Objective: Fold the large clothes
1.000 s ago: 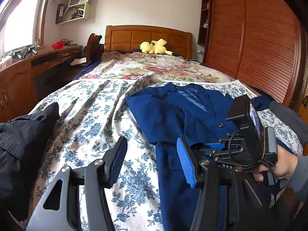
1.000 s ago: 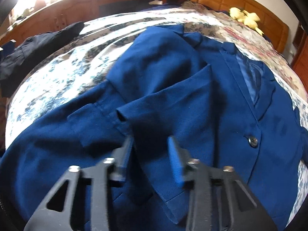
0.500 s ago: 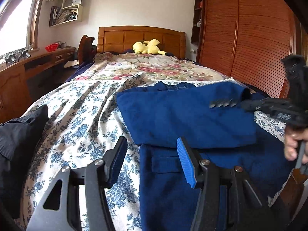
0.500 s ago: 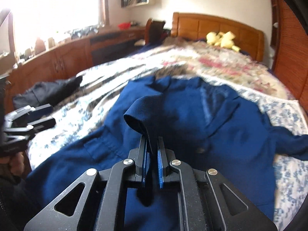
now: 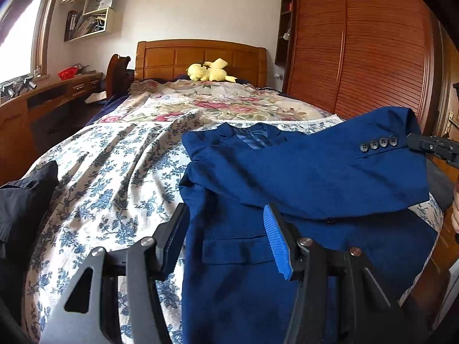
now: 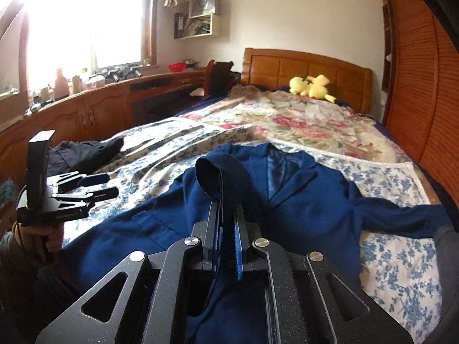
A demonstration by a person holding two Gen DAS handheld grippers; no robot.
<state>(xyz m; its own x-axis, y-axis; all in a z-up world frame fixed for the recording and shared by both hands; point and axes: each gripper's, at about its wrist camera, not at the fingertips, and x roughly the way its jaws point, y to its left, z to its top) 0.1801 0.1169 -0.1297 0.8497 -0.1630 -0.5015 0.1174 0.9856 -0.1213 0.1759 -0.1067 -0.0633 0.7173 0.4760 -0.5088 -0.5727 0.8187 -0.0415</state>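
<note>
A blue jacket [image 5: 258, 258] lies flat on the bed [image 5: 114, 186], with its collar toward the headboard [image 5: 200, 57]. The folding has only just started. One sleeve [image 5: 330, 172] is lifted and pulled across the front of the jacket, but it is not laid down yet. The other sleeve [image 6: 401, 215] is spread out to the side on the bed, and the bottom half of the jacket is not folded at all. So most of the work is left, I think: put this sleeve down, bring in the other one, then fold the body. The right claw [image 6: 228, 229] is shut tight on the cuff of the lifted sleeve. The cloth sticks up in a loop between its two blue pads [image 6: 238, 246]. In the left view you can see the four cuff buttons [image 5: 378, 143] right next to that claw. The left claw [image 5: 226, 240] is about half open and holds nothing. It hangs over the lower left side of the jacket, near the pocket flap [image 5: 238, 249], but it does not touch the cloth. A dark piece of clothing [image 5: 23, 200] sits at the left edge of the bed, well apart from the jacket.
</note>
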